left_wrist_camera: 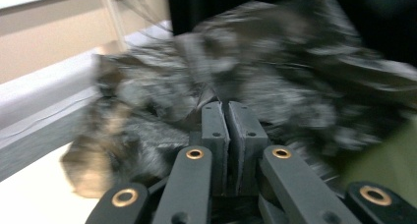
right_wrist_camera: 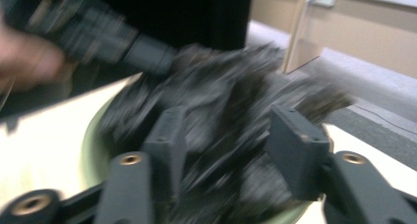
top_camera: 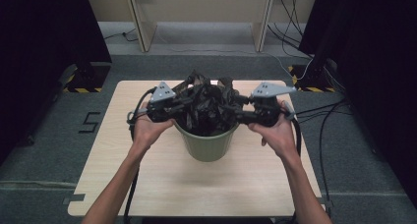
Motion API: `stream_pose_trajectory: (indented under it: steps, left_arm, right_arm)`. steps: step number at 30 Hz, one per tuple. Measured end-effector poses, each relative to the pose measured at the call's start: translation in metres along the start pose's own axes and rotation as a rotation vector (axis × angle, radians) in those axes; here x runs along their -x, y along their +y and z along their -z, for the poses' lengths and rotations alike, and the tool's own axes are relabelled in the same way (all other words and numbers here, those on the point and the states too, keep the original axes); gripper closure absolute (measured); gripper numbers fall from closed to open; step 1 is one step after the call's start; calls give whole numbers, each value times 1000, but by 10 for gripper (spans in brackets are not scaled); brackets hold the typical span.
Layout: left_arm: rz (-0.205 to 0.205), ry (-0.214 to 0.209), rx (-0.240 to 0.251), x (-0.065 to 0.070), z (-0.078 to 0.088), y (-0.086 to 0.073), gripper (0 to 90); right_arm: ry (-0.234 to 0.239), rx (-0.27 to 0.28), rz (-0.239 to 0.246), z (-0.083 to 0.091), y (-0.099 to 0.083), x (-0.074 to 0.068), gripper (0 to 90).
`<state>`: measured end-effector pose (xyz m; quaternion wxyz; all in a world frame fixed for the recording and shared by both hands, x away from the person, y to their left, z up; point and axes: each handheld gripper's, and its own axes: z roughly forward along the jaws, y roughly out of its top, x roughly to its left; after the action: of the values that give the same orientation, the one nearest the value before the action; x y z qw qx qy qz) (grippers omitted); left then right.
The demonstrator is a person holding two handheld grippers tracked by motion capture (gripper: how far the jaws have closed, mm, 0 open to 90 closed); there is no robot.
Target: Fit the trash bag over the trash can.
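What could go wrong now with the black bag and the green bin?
1. The left tool looks shut on the thin black bag, so a hard pull may tear it.
2. The right tool is open around the bag, so that side may slip back down into the bin.
3. The green bin stands free on the table; pulling sideways may tip or slide it.

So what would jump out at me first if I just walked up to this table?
Probably the green bin at the middle of the wooden table, with a crumpled black plastic bag bulging out of its top. Next, the two hand-held tongs working at that bag from either side: the left tongs look pinched shut at its edge, while the right tongs are spread open around it.
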<state>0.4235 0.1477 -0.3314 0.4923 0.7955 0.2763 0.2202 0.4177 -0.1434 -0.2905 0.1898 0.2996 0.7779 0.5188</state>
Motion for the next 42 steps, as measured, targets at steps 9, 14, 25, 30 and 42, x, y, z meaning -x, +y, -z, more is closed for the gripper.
stream_pose_trajectory:
  steps: [9, 14, 25, 30, 42]
  left_arm:
    - [-32, -49, -26, 18, 12, -16, 812]
    - [22, 13, 49, 3, 20, 0, 547]
    - [79, 18, -63, -30, -29, 39, 393]
    - [70, -19, -106, -29, -47, 40, 518]
    - [-24, -24, 18, -3, 9, 17, 898]
  right_arm:
    - [-120, -145, -140, -50, 14, 36, 385]
    - [-63, -185, -77, -67, 6, 34, 744]
    - [6, -107, 33, -36, 0, 6, 890]
    - [13, -92, 48, -30, 0, 1, 890]
    - [-34, -70, 61, -6, -16, 7, 890]
